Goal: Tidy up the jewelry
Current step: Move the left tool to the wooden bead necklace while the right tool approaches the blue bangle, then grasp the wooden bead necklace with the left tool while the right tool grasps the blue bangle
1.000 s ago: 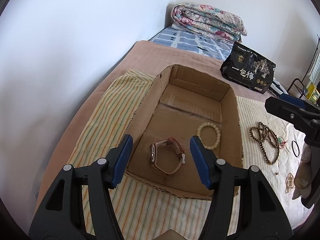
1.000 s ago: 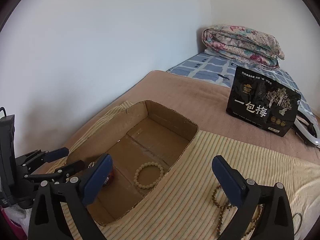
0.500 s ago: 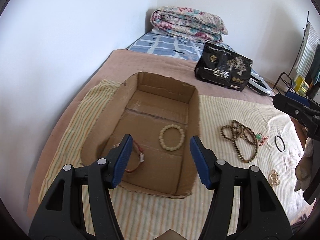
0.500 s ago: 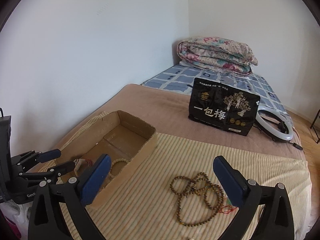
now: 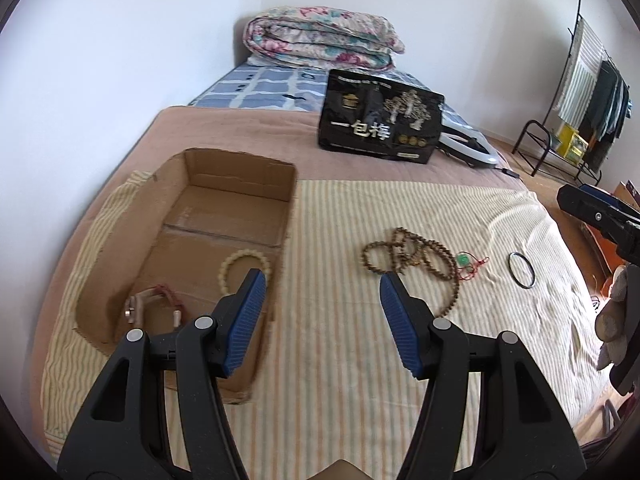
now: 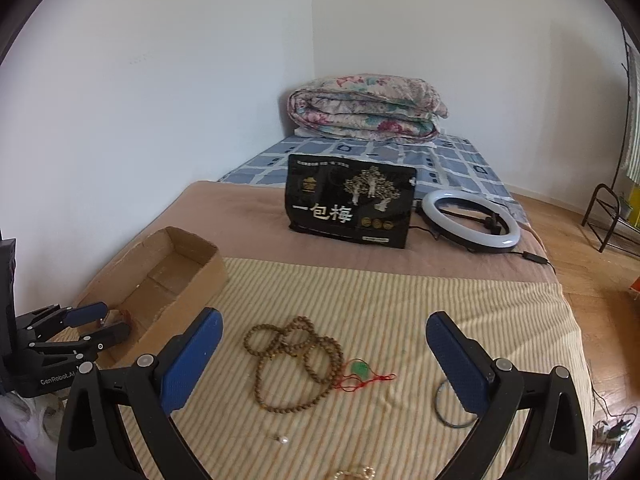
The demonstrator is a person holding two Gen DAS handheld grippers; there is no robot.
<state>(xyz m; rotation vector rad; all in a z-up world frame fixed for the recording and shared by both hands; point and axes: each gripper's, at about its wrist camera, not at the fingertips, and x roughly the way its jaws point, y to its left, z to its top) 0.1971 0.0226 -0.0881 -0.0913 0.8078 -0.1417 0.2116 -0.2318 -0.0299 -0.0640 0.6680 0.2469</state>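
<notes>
A shallow cardboard box (image 5: 240, 184) (image 6: 180, 264) lies on a striped cloth on the bed. Inside it are a cream bead bracelet (image 5: 236, 260) and a watch with a reddish strap (image 5: 154, 306). A long brown bead necklace (image 5: 412, 256) (image 6: 296, 360) with a green pendant (image 6: 360, 369) lies on the cloth right of the box. A thin black ring (image 5: 521, 270) (image 6: 448, 412) lies further right. My left gripper (image 5: 322, 312) is open and empty over the box's near right corner. My right gripper (image 6: 324, 360) is open and empty, hovering just short of the necklace.
A pearl pendant (image 6: 283, 439) and a gold piece (image 6: 356, 473) lie near the cloth's front edge. A black printed bag (image 6: 348, 204), a ring light (image 6: 472, 220) and a folded quilt (image 6: 364, 112) sit farther back. A wall runs along the left; a rack (image 5: 576, 112) stands right.
Both grippers have swung right, away from the box and toward the necklace. The left gripper has left the watch lying in the box. Both stay open.
</notes>
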